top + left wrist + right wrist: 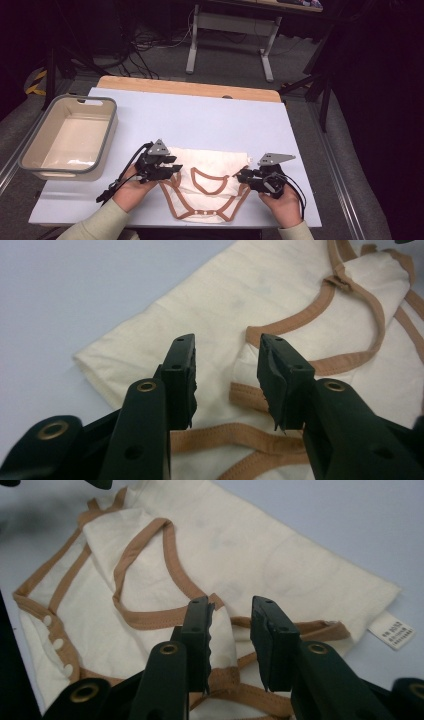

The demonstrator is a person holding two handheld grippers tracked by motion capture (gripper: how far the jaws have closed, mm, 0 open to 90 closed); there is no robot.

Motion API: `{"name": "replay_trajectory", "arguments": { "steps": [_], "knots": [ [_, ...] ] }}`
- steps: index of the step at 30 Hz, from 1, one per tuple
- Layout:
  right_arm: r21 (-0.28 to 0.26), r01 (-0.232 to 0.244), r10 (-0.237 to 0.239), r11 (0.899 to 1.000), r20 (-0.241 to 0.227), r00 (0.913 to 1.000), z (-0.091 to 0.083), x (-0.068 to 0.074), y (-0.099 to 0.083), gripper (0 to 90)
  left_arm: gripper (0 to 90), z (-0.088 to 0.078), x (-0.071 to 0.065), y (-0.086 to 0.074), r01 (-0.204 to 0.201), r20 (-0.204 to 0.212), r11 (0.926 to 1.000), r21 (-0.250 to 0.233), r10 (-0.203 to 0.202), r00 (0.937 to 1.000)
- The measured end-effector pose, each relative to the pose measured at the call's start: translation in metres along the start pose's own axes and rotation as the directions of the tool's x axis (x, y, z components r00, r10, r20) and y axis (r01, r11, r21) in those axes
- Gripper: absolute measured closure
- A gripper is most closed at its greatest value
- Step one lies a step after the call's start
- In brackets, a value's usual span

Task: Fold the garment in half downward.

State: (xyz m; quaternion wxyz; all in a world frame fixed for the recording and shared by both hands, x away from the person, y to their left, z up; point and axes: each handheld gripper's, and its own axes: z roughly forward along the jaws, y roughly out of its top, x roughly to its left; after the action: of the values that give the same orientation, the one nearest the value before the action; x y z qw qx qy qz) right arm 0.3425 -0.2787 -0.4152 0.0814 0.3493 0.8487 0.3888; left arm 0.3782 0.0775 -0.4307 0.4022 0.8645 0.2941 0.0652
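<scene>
A cream baby bodysuit (210, 167) with tan trim lies folded on the pale blue table near its front edge. My left gripper (176, 169) hovers at the garment's left side. In the left gripper view its jaws (225, 375) stand apart over the tan-edged cloth (280, 295), with nothing pressed between them. My right gripper (240, 176) is at the garment's right side. In the right gripper view its jaws (230, 630) are parted too; a raised corner of the cloth (240, 545) leans against one pad, and the other pad is clear of it.
A cream plastic bin with a grey rim (102, 145) sits on the table's left edge. The blue table top (200, 117) stretches beyond the garment. A white label (392, 630) sticks out from the garment's side. Desk legs and cables stand on the floor behind.
</scene>
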Motion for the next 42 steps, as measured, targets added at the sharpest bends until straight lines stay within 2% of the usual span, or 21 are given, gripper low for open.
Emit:
{"name": "replay_trajectory", "arguments": {
  "steps": [6, 9, 13, 15, 17, 19, 20, 22, 24, 27, 31, 32, 33, 34, 35, 36, 37, 38, 39, 41, 42],
  "knots": [
    [0.088, 0.028, -0.028, 0.996, -0.001, 0.9996, 0.019, -0.002, 0.002, 66.0, 60.4, 0.02, 0.003, 0.003, -0.015, 0.035, 0.9971, 0.074, 0.012, 0.9993],
    [0.12, 0.034, -0.032, 0.992, -0.017, 0.9993, 0.024, -0.002, -0.001, 67.2, 67.0, 0.027, 0.001, 0.002, -0.043, 0.038, 0.9903, 0.132, 0.038, 0.9986],
    [0.151, 0.044, -0.041, 0.988, -0.026, 0.9988, 0.028, 0.001, -0.003, 74.9, 77.2, 0.03, -0.002, 0.002, -0.061, 0.045, 0.9857, 0.157, 0.055, 0.9975],
    [0.155, 0.051, -0.047, 0.987, -0.025, 0.9986, 0.028, 0.001, -0.004, 81.8, 83.4, 0.031, -0.004, 0.003, -0.067, 0.054, 0.9841, 0.164, 0.059, 0.9968],
    [0.151, 0.053, -0.049, 0.987, -0.031, 0.9983, 0.026, 0.002, -0.003, 89.2, 88.0, 0.029, -0.006, 0.003, -0.077, 0.059, 0.9829, 0.167, 0.068, 0.9959],
    [0.132, 0.057, -0.052, 0.99, -0.044, 0.9977, 0.022, 0.003, -0.002, 89.5, 88.9, 0.026, -0.006, 0.004, -0.073, 0.055, 0.9835, 0.166, 0.065, 0.9964],
    [0.126, 0.058, -0.053, 0.99, -0.049, 0.9974, 0.02, 0.003, -0.002, 89.6, 89.0, 0.023, -0.006, 0.005, -0.07, 0.051, 0.9862, 0.15, 0.063, 0.9967],
    [0.1, 0.068, -0.062, 0.993, -0.066, 0.9959, 0.015, 0.005, 0.0, 89.7, 89.1, 0.015, -0.008, 0.006, -0.066, 0.069, 0.9895, 0.129, 0.058, 0.996],
    [0.078, 0.077, -0.071, 0.994, -0.085, 0.9939, 0.01, 0.008, 0.001, 89.8, 89.0, 0.006, -0.011, 0.007, -0.081, 0.083, 0.9922, 0.095, 0.073, 0.9939],
    [0.05, 0.093, -0.087, 0.994, -0.116, 0.9895, 0.001, 0.014, 0.003, 89.9, 88.9, -0.005, -0.019, 0.006, -0.115, 0.102, 0.9909, 0.069, 0.108, 0.989],
    [0.019, 0.131, -0.126, 0.991, -0.157, 0.9794, -0.011, 0.024, 0.003, 90.0, 88.4, -0.019, -0.03, 0.002, -0.185, 0.157, 0.9816, 0.047, 0.176, 0.9718],
    [0.011, 0.147, -0.143, 0.989, -0.168, 0.9753, -0.015, 0.027, 0.003, 90.0, 88.0, -0.022, -0.033, -0.001, -0.204, 0.199, 0.9774, 0.054, 0.19, 0.9613],
    [0.01, 0.157, -0.153, 0.988, -0.182, 0.9713, -0.018, 0.029, 0.002, 89.9, 87.0, -0.024, -0.036, -0.002, -0.221, 0.218, 0.9735, 0.059, 0.203, 0.9544],
    [0.013, 0.163, -0.157, 0.987, -0.2, 0.9672, -0.021, 0.031, 0.002, 89.7, 84.4, -0.027, -0.038, -0.005, -0.247, 0.244, 0.9676, 0.052, 0.228, 0.9427],
    [0.022, 0.171, -0.161, 0.985, -0.236, 0.9584, -0.023, 0.032, 0.0, 89.5, 80.8, -0.029, -0.04, -0.007, -0.26, 0.27, 0.9642, 0.053, 0.237, 0.9334],
    [0.025, 0.188, -0.176, 0.982, -0.252, 0.9517, -0.025, 0.034, -0.002, 89.3, 75.7, -0.032, -0.041, -0.009, -0.27, 0.303, 0.9607, 0.066, 0.238, 0.9228],
    [0.028, 0.197, -0.183, 0.98, -0.265, 0.9467, -0.028, 0.035, -0.003, 88.7, 68.9, -0.033, -0.042, -0.01, -0.275, 0.313, 0.9585, 0.074, 0.24, 0.919],
    [0.03, 0.197, -0.181, 0.98, -0.282, 0.9423, -0.03, 0.034, -0.005, 85.9, 64.1, -0.036, -0.041, -0.011, -0.271, 0.296, 0.9603, 0.067, 0.24, 0.9245],
    [0.017, 0.193, -0.181, 0.981, -0.277, 0.9438, -0.033, 0.032, -0.005, 82.1, 60.6, -0.038, -0.038, -0.011, -0.25, 0.287, 0.9668, 0.052, 0.225, 0.9311],
    [-0.015, 0.156, -0.155, 0.988, -0.259, 0.9533, -0.037, 0.026, -0.004, 79.3, 58.6, -0.04, -0.031, -0.01, -0.206, 0.276, 0.978, 0.031, 0.19, 0.9423],
    [-0.031, 0.141, -0.144, 0.99, -0.258, 0.9552, -0.038, 0.024, -0.004, 76.6, 56.9, -0.04, -0.027, -0.009, -0.189, 0.255, 0.9817, 0.025, 0.176, 0.9508]
  ]
}}
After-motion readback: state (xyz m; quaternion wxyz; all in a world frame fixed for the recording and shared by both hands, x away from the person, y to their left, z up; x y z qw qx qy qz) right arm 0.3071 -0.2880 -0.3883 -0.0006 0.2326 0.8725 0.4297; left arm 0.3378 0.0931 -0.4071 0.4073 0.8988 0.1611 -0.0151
